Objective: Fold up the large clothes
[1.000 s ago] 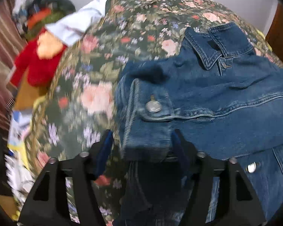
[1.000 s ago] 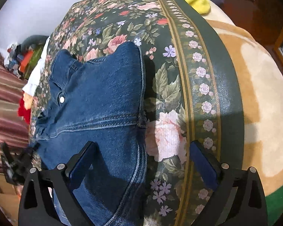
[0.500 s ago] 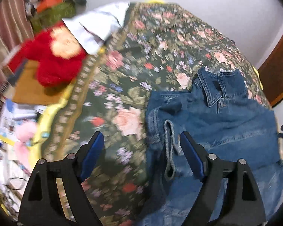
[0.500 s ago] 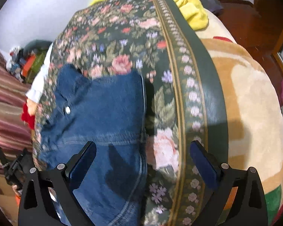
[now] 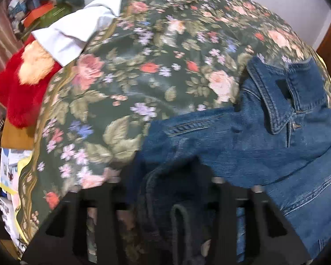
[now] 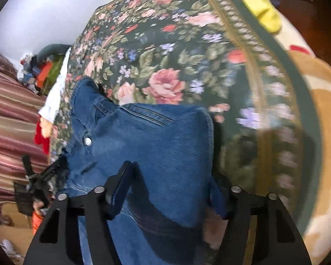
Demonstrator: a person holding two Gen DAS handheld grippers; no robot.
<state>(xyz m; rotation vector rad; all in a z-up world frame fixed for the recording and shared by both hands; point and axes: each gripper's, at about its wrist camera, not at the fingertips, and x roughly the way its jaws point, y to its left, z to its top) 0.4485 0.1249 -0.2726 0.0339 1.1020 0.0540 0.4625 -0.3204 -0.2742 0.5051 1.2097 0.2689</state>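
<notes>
Straddling denim, your left gripper (image 5: 165, 190) and right gripper (image 6: 167, 187) each sat partly open around folds of the denim jacket (image 6: 147, 141), though whether either pinched it was unclear. The jacket lay collar-up on the floral bedspread (image 5: 143, 70). Bunched, thick fabric could slip out and undo the fold.

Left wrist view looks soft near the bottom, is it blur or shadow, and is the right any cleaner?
Left wrist: tongs and nearby denim jacket are smeared and dark. Right wrist: jacket sharp, floral blanket blurred at right.
</notes>
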